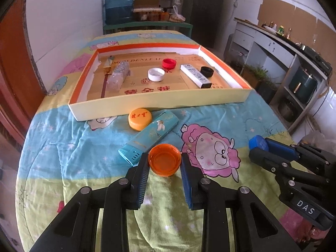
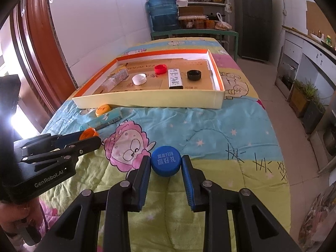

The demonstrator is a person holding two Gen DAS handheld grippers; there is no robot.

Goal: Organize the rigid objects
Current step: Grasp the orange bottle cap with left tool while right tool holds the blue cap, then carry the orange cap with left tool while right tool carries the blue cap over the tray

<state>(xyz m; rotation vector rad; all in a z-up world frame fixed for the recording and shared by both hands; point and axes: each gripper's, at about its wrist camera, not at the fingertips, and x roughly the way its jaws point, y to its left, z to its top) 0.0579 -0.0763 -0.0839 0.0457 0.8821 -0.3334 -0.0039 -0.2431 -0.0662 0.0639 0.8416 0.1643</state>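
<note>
Two grippers, two caps — the left gripper (image 1: 164,163) pinches an orange cap (image 1: 164,160), the right gripper (image 2: 166,164) a blue cap (image 2: 166,160), over a cartoon quilt (image 2: 210,130).

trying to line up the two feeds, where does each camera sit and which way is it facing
Left wrist: on the left gripper, looking down its fingers at the translucent orange plastic cap they clamp; right gripper at right.
Right wrist: on the right gripper, looking at the round blue plastic cap it clamps; left gripper at left.
Shared: shallow orange-rimmed cardboard tray beyond, both caps.
</note>
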